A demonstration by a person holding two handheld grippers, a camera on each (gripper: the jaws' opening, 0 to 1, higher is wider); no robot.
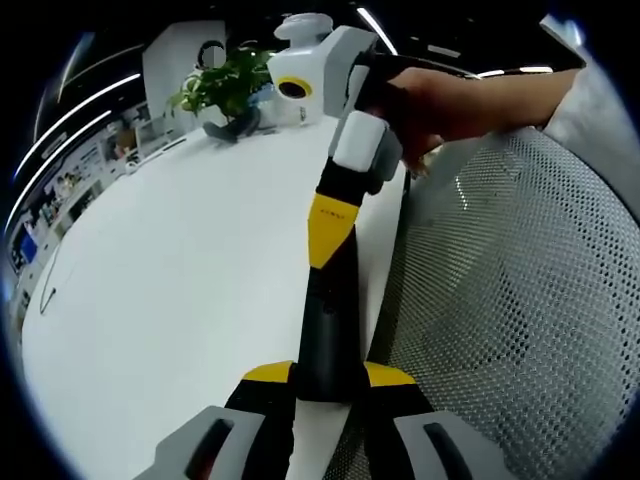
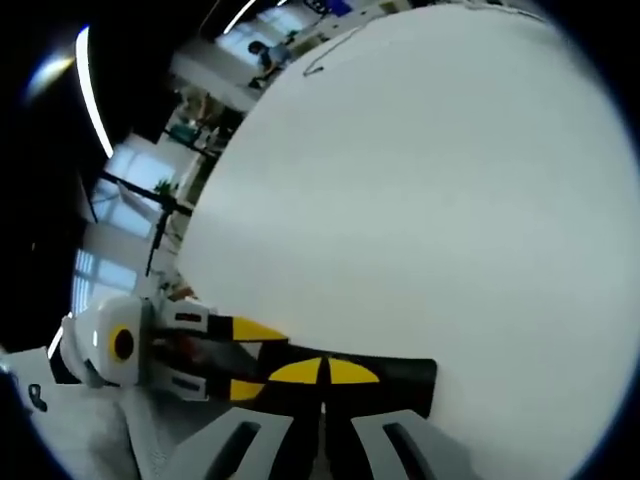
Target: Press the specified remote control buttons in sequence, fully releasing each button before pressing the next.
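Observation:
A long black remote control (image 1: pixel 328 320) is clamped between the yellow-tipped jaws of my left gripper (image 1: pixel 330 375) and sticks out forward over the white table (image 1: pixel 180 280). My right gripper (image 1: pixel 330 235), held by a hand (image 1: pixel 450 100), comes down from above. Its jaws are shut into one yellow wedge that rests on the remote's far part. In the right gripper view the shut right gripper (image 2: pixel 325 372) sits against the remote (image 2: pixel 400 385), which lies crosswise. The left gripper (image 2: pixel 250 358) grips it from the left. The buttons are hidden.
A potted plant (image 1: pixel 225 85) stands at the table's far end. A grey mesh chair back (image 1: pixel 520 300) rises along the table's right edge. A thin dark cord (image 2: pixel 315 68) lies far off on the table top (image 2: pixel 420 200).

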